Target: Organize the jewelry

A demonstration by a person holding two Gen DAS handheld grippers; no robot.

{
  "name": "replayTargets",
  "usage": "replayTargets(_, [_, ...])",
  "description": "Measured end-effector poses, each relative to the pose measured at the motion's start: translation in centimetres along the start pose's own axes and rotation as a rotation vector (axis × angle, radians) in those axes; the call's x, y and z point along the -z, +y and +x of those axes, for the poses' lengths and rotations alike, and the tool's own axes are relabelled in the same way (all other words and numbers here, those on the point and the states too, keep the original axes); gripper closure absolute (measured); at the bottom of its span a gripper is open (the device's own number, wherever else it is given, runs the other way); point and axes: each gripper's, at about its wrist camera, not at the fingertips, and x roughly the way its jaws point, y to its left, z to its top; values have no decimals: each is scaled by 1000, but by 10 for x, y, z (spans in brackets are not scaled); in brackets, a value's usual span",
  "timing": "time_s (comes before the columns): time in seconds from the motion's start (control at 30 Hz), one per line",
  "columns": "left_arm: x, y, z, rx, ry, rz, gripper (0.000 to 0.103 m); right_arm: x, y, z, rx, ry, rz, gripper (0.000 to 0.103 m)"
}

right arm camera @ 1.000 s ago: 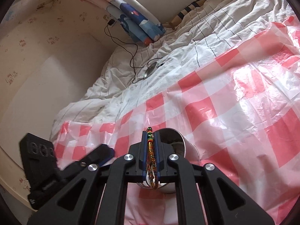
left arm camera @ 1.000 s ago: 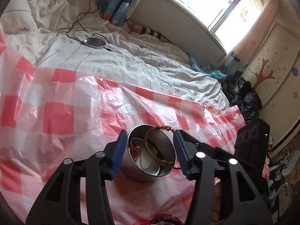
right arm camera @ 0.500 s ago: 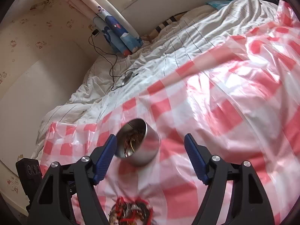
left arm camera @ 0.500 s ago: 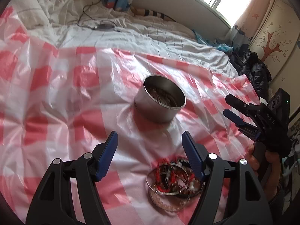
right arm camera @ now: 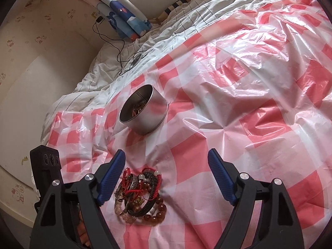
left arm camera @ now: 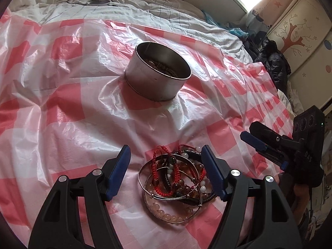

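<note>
Several tangled bracelets [left arm camera: 176, 178] lie heaped between the wide-spread left tongs [left arm camera: 166, 172], untouched; right tongs [right arm camera: 166, 174], jaws just opened and empty, stand alongside. Beyond both, a metal tin [left arm camera: 157, 70] sits on the checkered sheet [left arm camera: 62, 103] covering the bed.

My left camera looked forward and steeply down along my fingers [left arm camera: 124, 166], close over the bracelet pile [left arm camera: 176, 182] on the bed [left arm camera: 170, 16]. My right camera looked down less steeply, from the other side, with the pile [right arm camera: 141, 195] near its left finger. Both views shared the pile, the metal tin [left arm camera: 157, 70] beyond it and the checked plastic sheet [left arm camera: 62, 108].
</note>
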Motion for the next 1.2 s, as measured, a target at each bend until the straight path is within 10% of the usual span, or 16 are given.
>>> replayTargets(0.13, [4,-7,10,-18,38,51,48,-2,-3,3,-38,29,23,25])
replayTargets(0.23, [4,-5,10,-50,42,67,94,0,1,7,-67,67,11,25])
replayTargets(0.63, [-20,22,-62,140,-229,-84,101,13,0,36,-299,296,106,25])
replayTargets(0.83, [-22,33,-64,138,-226,-135,101,22,0,47,-340,372,138,27])
replayTargets(1.2, [-19,28,-64,149,-232,-131,100,23,-13,51,-291,339,162,86])
